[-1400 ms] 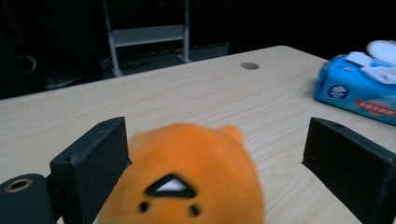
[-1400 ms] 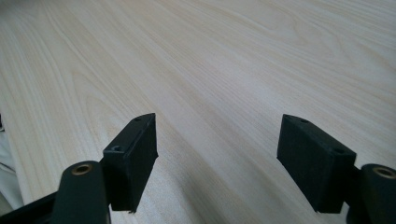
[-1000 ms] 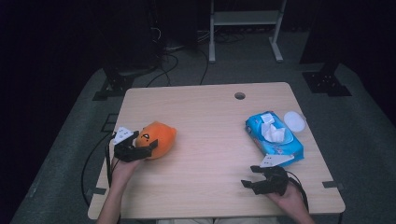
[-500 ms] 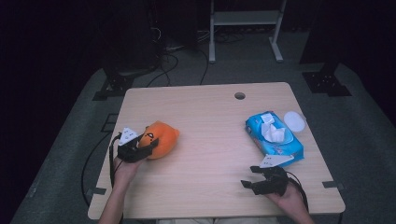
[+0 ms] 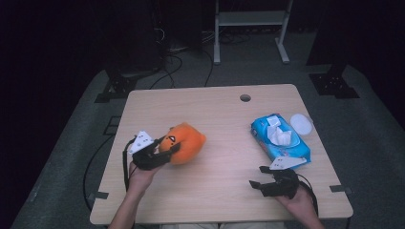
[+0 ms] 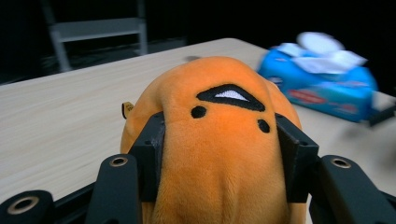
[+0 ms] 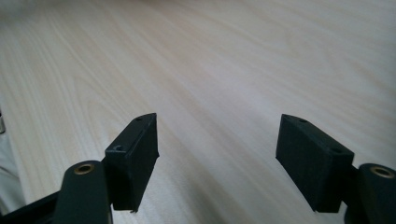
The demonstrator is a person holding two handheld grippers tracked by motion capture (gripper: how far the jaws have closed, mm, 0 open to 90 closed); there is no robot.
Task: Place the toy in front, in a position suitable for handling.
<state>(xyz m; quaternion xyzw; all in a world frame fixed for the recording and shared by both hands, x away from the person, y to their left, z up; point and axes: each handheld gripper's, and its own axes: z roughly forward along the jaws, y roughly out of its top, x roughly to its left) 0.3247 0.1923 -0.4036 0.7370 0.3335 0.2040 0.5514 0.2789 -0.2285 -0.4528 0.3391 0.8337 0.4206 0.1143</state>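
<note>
Orange plush toy [image 6: 219, 140] pinched in left claw [image 5: 165, 150], embroidered face seen close-up

The high camera looked forward and down over my table [image 5: 224, 114] from my side. My left gripper's camera sat very close behind the orange plush [image 6: 219, 140], facing the blue wipes pack [image 6: 322, 79], both also in the high view. My right gripper's camera skimmed low over bare tabletop.
</note>
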